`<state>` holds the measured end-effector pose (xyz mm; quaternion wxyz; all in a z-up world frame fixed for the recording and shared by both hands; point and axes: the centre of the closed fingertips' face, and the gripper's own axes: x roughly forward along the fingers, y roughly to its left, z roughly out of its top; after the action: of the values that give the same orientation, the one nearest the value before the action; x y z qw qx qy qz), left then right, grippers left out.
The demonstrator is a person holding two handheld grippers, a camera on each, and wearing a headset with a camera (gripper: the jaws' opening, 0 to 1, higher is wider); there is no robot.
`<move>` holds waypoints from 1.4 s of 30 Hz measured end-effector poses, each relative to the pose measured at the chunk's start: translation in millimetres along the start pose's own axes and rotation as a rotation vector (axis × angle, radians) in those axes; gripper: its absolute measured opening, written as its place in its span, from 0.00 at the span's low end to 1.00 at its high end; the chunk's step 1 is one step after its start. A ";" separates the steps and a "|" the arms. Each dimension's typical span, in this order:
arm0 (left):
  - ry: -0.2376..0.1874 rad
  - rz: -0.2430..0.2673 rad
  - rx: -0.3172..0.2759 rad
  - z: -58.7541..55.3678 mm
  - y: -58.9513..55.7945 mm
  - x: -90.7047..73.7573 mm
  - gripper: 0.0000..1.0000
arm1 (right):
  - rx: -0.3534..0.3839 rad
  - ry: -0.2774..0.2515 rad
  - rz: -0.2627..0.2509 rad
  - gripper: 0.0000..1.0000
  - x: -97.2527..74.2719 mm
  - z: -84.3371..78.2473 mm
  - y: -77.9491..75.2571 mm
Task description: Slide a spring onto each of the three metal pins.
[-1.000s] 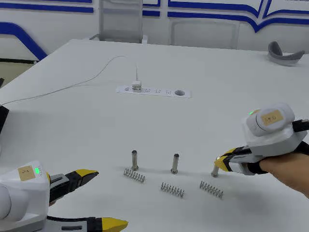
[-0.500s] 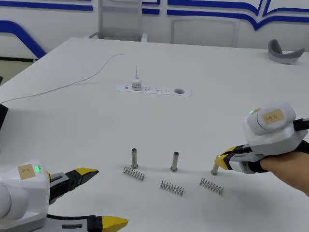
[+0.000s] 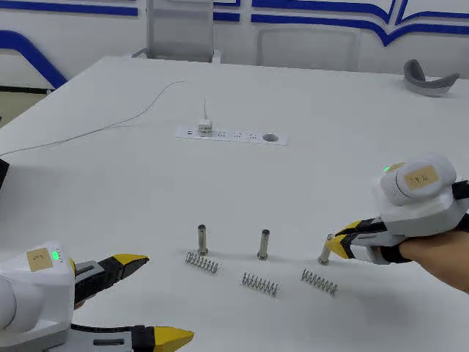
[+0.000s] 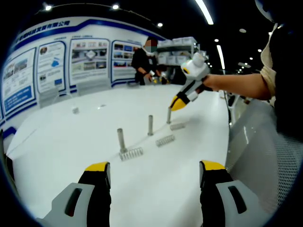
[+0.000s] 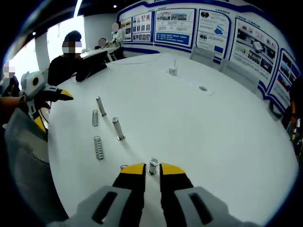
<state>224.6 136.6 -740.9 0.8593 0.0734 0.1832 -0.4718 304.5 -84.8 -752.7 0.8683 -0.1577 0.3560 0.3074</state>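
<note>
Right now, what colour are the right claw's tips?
Yellow. The right claw shows them best in the right gripper view.

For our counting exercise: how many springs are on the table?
3, lying in a row on the table: left spring, middle spring, right spring. None seem hidden.

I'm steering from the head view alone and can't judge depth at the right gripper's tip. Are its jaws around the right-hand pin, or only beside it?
Observer: Around it. In the right gripper view the right pin stands upright between the tips of the right gripper, jaws closed on its head.
Operator: And where does the left gripper aim?
Observer: Its own view faces the left pin and the spring at its foot, jaws wide apart.
Operator: Anyone near the bench?
Observer: Yes, the right gripper view shows a person in dark clothes beyond the edge of the table.
</note>
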 end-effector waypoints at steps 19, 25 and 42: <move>0.000 -0.009 0.007 1.7 -0.6 1.6 0.78 | -0.032 0.055 0.063 0.13 -0.7 -26.2 21.5; 0.001 -0.008 0.008 2.0 -0.2 1.1 0.78 | -0.066 0.086 0.107 0.13 4.6 -32.6 33.1; 0.007 -0.010 0.006 0.1 -1.1 1.5 0.77 | -0.139 0.162 0.162 0.13 13.9 -48.0 43.0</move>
<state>224.4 134.8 -741.3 0.8561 0.0767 0.1850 -0.4764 259.5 -69.9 -798.5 0.7958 -0.2126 0.4146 0.3867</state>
